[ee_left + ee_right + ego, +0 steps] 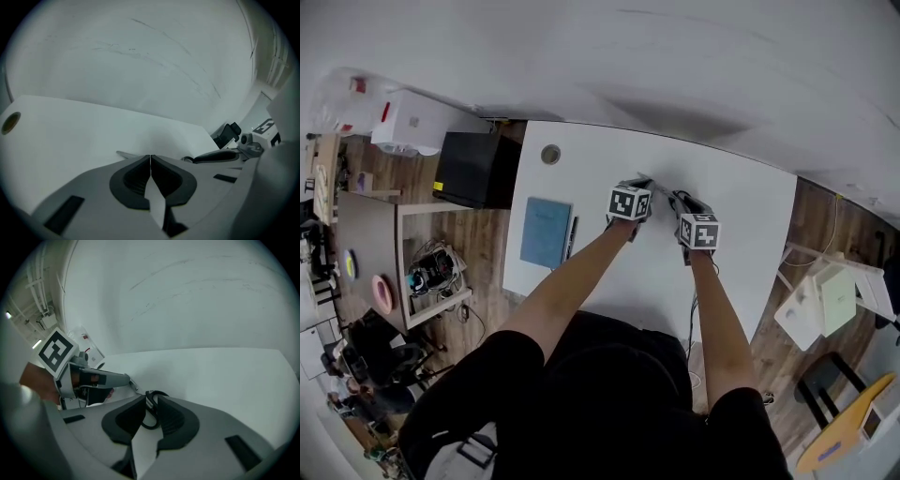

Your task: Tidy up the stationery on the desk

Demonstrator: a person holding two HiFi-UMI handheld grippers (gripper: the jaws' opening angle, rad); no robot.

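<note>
Forearms (572, 281) reach out from a black shirt over the white desk (741, 216), each hand carrying a gripper, and the two meet near the desk's back edge, close to the wall. Between them is a pair of scissors (156, 392), held at both ends. The left gripper (150, 160) has its jaws pressed together on the thin metal blades, so that only a hairline shows between the pads and the pointed tip sticks out just past them on the left. The right gripper (151, 401) is clamped on the black handle loop, which curves down between its two dark pads; the jaws stand only as far apart as the loop's width. Each gripper shows in the other's view, almost touching it, the marker cube of the left one clear at the edge of the right gripper view. Whether the scissors rest on the desk or hang just above it cannot be told. Well to the left on the desk lies a blue notebook (546, 232) with a dark pen (572, 236) right beside its right edge. Beyond them, near the back left corner, is a round grommet (550, 154).
</note>
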